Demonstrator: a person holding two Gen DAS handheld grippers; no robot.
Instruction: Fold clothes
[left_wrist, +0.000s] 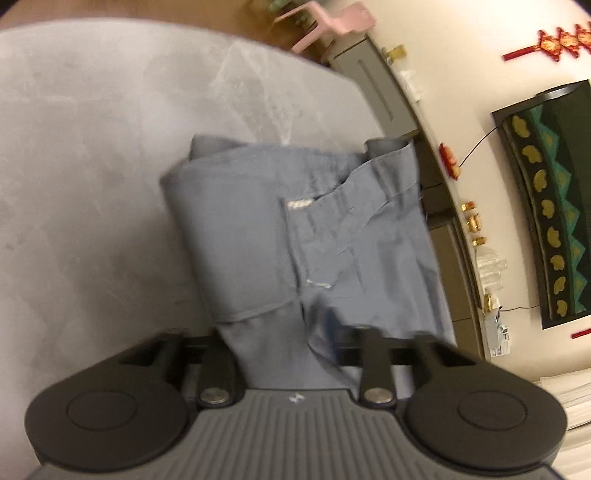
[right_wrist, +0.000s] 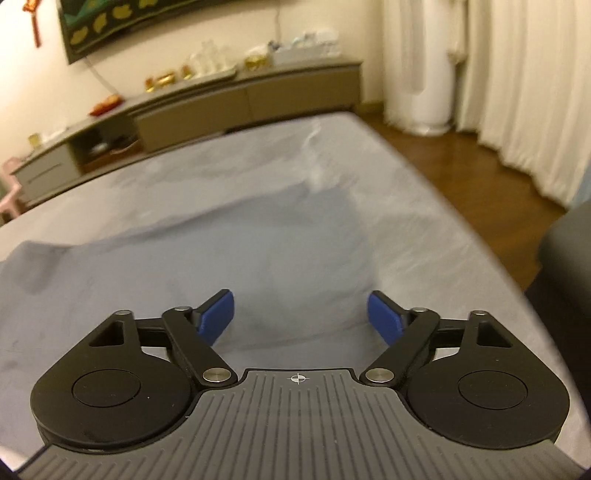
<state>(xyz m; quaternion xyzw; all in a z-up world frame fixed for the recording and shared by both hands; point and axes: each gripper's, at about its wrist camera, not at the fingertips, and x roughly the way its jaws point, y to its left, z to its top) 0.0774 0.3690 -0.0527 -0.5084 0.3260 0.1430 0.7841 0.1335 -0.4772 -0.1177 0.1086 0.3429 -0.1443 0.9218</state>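
my left gripper (left_wrist: 295, 339) is clamped on the near edge of the folded grey-blue trousers (left_wrist: 295, 229), which lie ahead on the grey bed sheet (left_wrist: 81, 177). my right gripper (right_wrist: 301, 314) stands apart over sheet, holding nothing.

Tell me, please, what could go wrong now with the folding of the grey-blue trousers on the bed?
1. The left gripper has the grey-blue cotton trousers bunched between its fingers; pulling may undo the fold.
2. The trousers lie close to the edge of the grey bed sheet and might slide off.
3. The right gripper is open and holds nothing, so the cloth hangs from one grip only.
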